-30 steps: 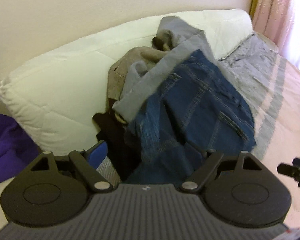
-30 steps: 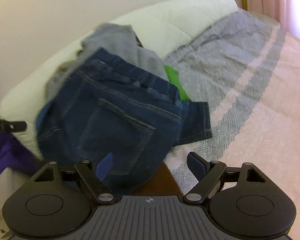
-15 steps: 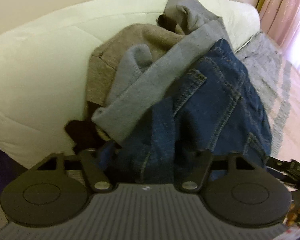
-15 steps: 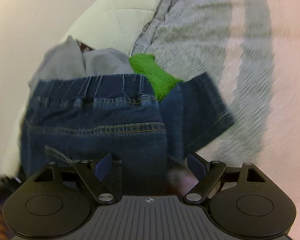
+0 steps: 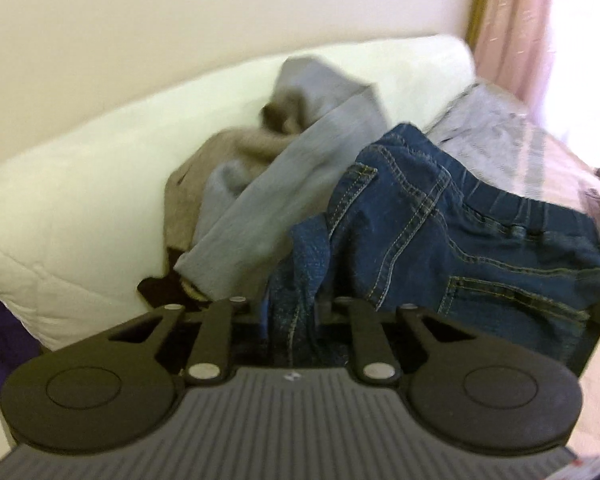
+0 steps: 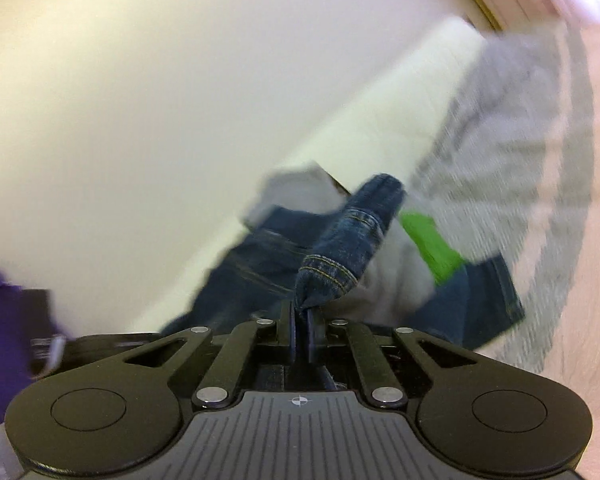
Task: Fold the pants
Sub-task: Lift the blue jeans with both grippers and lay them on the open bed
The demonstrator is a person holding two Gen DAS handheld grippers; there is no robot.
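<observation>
- Since the earlier frames both claws are closing in: the right claw [image 6: 300, 322], gaping wide a second ago, is now clamping flat on a hemmed edge of the jeans [image 6: 340, 256], and its view is tilting up toward the wall [image 6: 160, 100].
- Nearest the left camera, the left claw [image 5: 292, 320] is narrowing its jaws around a bunched fold of the jeans [image 5: 440, 240]; denim is sitting between them, though its fingers are hidden by the fabric, so whether they are already pressing is hard to tell.
- Just beyond, the jeans are lying heaped on the bed, waistband and a back pocket facing up toward the right.
- Beside them to the left, a grey garment [image 5: 300, 184] is draping over a brown one [image 5: 228, 160].
- A green cloth [image 6: 432, 244] is peeking out beside the denim in the right view.
- Behind the pile, a white quilted pillow [image 5: 80, 208] is leaning against the wall.
- Farther right, a grey and pink striped bedspread [image 5: 500, 136] is stretching toward a pink curtain [image 5: 512, 28].
</observation>
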